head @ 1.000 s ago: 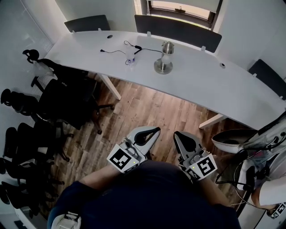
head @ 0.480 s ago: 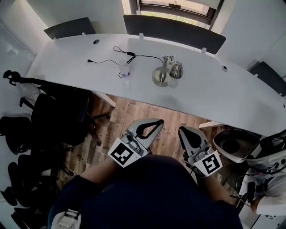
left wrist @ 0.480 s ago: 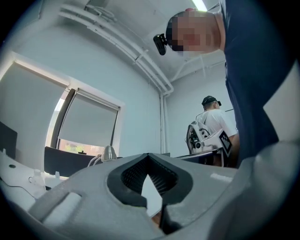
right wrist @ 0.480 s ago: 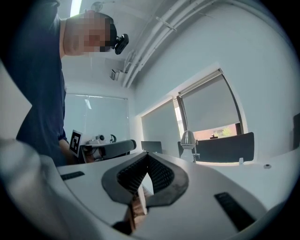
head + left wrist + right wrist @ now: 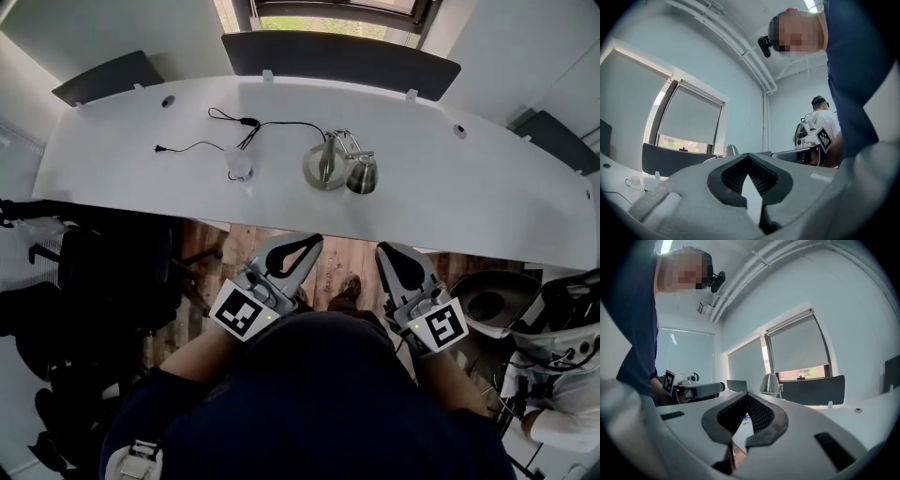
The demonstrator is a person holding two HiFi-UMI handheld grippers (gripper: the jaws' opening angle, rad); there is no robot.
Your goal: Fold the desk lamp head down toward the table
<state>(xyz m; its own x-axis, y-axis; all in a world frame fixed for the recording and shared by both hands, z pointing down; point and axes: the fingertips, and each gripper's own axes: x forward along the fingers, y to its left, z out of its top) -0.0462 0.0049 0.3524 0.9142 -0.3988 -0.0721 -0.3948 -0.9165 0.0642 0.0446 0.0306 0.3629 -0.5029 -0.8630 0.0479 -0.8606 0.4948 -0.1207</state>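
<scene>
Left claw (image 5: 309, 246) and right claw (image 5: 386, 255), both clenched on nothing, hang short of the tabletop (image 5: 469, 187). The lamp (image 5: 328, 164) stands mid-tabletop, well apart from them. Its head (image 5: 362, 174) appears untouched, so the fold apparently remains to be done.

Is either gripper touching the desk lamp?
Apart. Head view: left gripper and right gripper sit short of the table, whose bare surface separates them from the desk lamp.

Meeting room with a long, curved white table (image 5: 487, 197).
Dark panels (image 5: 337, 61) line its far edge below a bright window (image 5: 328, 9) at the top; wood floor (image 5: 225, 239) centre, black office chairs (image 5: 103, 272) left.
</scene>
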